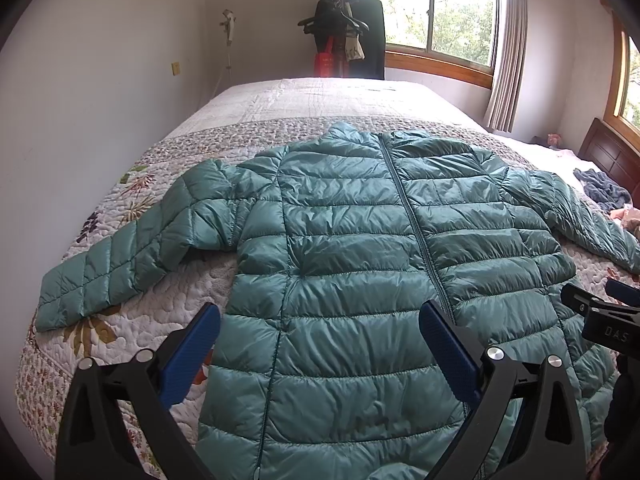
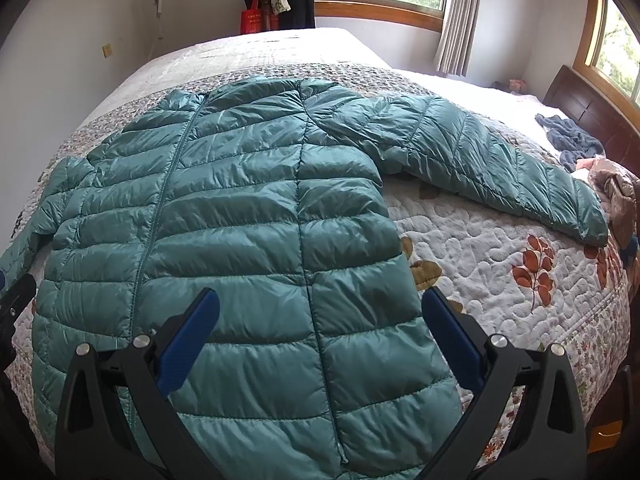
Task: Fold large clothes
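Jacket (image 1: 352,248), teal and quilted, lies flat and zipped across the near end of the bed (image 1: 304,96), its collar toward the far edge and each sleeve spread toward a side edge. The left gripper (image 1: 320,344) hovers over the hem, fingers wide apart and empty. The right gripper (image 2: 320,340) hovers likewise, fingers apart. Its black body, seen in the left wrist view, reads "DAS".
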Tool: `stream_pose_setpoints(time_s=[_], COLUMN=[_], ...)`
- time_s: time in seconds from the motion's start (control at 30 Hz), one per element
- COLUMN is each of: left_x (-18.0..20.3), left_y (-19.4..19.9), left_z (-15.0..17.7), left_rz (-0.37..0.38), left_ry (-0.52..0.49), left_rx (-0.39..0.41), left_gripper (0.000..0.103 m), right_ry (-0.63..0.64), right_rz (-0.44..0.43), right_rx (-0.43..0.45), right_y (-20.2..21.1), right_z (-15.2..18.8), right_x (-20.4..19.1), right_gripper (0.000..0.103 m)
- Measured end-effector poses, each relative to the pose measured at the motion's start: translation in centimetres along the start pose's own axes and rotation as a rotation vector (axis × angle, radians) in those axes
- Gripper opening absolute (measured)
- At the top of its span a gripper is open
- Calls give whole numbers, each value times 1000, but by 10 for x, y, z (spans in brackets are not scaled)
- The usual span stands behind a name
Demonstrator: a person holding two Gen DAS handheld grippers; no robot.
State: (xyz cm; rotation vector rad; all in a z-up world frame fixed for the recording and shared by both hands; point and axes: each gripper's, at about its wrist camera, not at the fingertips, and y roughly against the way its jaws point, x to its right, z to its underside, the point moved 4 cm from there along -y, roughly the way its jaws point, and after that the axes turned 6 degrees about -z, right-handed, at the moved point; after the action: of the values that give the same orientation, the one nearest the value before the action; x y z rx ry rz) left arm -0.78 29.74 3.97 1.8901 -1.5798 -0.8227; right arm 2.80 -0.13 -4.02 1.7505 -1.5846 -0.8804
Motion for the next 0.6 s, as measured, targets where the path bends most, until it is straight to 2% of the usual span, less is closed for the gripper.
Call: stream_pose_setpoints(time_s=[0.6], left_x=[0], left_y=[0], left_z=[0], left_rz=[-3], left_ry=[-1], left_rx=[1], left_gripper=[99], right_ry=[8], right_rz=[-1], right_rx=[10], right_y=[3], right_z=[0], right_x=[1], right_gripper=[100])
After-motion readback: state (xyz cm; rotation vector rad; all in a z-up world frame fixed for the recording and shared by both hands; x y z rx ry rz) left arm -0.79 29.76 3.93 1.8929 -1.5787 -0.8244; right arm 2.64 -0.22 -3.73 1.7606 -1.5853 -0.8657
